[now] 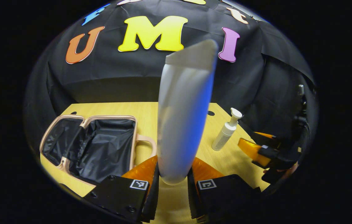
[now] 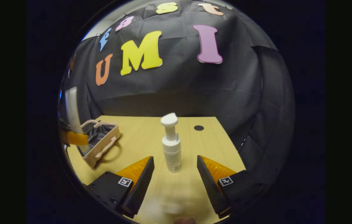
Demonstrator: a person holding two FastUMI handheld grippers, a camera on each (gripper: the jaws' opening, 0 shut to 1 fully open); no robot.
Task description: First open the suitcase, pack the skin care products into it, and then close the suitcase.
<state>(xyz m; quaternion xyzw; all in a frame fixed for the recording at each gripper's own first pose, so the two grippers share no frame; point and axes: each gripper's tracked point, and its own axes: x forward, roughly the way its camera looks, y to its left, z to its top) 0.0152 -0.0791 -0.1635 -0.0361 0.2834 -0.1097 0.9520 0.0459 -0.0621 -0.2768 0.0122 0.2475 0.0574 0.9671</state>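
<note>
In the left gripper view my left gripper (image 1: 173,180) is shut on a tall white tube (image 1: 182,115) that stands upright between its fingers, crimped end up. The beige suitcase (image 1: 70,165) lies open to the left, its black lining showing. A white pump bottle (image 1: 225,132) stands on the table to the right, with the right gripper (image 1: 257,149) beside it. In the right gripper view my right gripper (image 2: 175,166) is open, its fingers apart on either side of the pump bottle (image 2: 171,144). The suitcase (image 2: 101,146) and the held tube (image 2: 72,109) are at the far left.
The light wooden table (image 2: 151,130) has a round hole (image 2: 198,128) near its back right corner. Black cloth walls close in behind and to the right. A fingertip shows at the bottom edge of the right gripper view.
</note>
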